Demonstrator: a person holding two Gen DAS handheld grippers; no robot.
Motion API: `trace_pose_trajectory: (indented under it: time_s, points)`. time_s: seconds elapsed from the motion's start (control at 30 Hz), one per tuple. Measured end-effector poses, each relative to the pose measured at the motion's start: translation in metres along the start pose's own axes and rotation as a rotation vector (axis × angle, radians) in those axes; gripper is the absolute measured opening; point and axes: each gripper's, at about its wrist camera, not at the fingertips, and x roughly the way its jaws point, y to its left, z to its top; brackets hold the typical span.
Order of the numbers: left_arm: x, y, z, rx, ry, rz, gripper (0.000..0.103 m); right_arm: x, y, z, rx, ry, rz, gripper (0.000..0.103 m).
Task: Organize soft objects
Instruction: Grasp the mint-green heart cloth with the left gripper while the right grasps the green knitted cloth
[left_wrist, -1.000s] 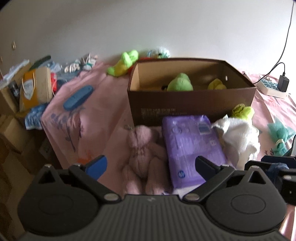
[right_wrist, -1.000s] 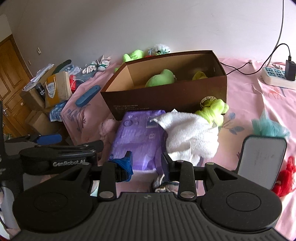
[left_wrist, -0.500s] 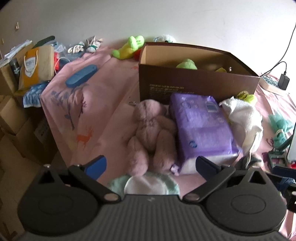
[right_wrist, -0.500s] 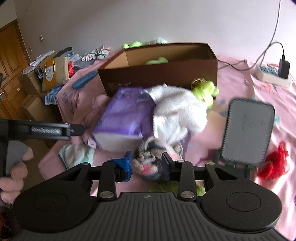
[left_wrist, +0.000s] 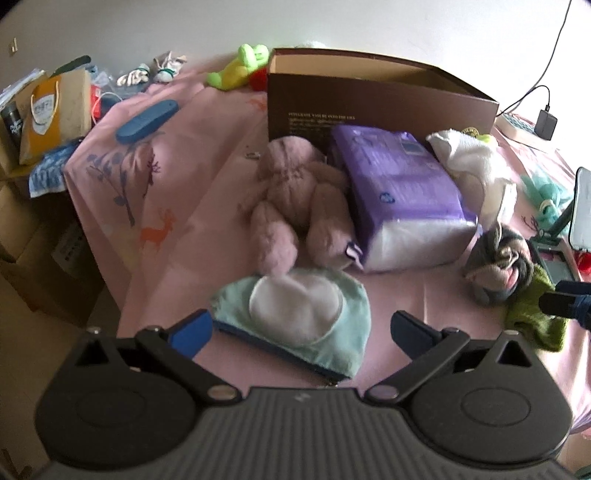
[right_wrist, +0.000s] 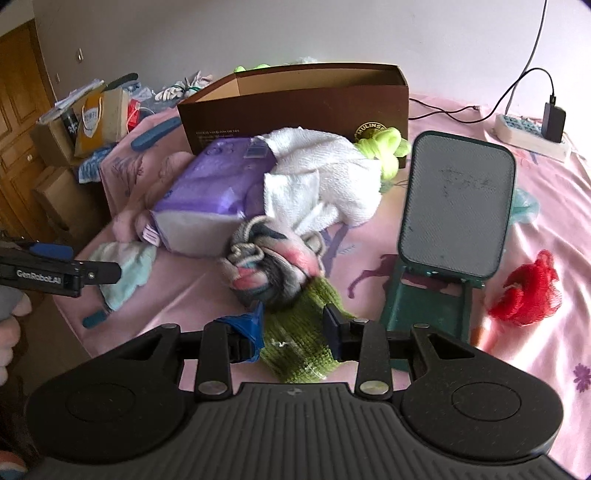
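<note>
Low, right hand-held gripper (right_wrist: 293, 326) straddles green knit (right_wrist: 299, 343).

left gripper (left_wrist: 301, 328) wide apart | over mint pouch (left_wrist: 295, 314) | pink plush (left_wrist: 299, 199) beyond

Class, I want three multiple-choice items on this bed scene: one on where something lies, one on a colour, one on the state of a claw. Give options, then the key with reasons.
1. Where does the pink plush bunny lie?
A. inside the brown box
B. beside the purple pack, in front of the box
C. on the floor

2. What colour is the knitted item between the right claw's fingers?
A. green
B. red
C. white

3. How is the left claw?
A. shut on the bunny
B. shut on nothing
C. open above the mint pouch

Key: B, it rests against the purple pack before the brown box; A, green knit shows; C, its fingers stand wide apart over the mint pouch.
</note>
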Motion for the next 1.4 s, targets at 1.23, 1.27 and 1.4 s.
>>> trace_pose_trajectory:
  time_s: [1.23, 1.27, 1.4]
  points:
    - [0.027, -0.010, -0.011, 0.026, -0.014, 0.020, 0.061, 0.015, -0.002, -0.016, -0.012, -0.012, -0.041, 0.030]
    - [0.025, -0.009, -0.010, 0.024, -0.016, 0.016, 0.055, 0.015, -0.004, -0.016, -0.008, -0.009, -0.038, 0.030]
    - [0.021, -0.010, -0.013, 0.024, -0.023, 0.004, 0.029, 0.014, -0.005, -0.018, 0.006, 0.000, -0.038, 0.032]
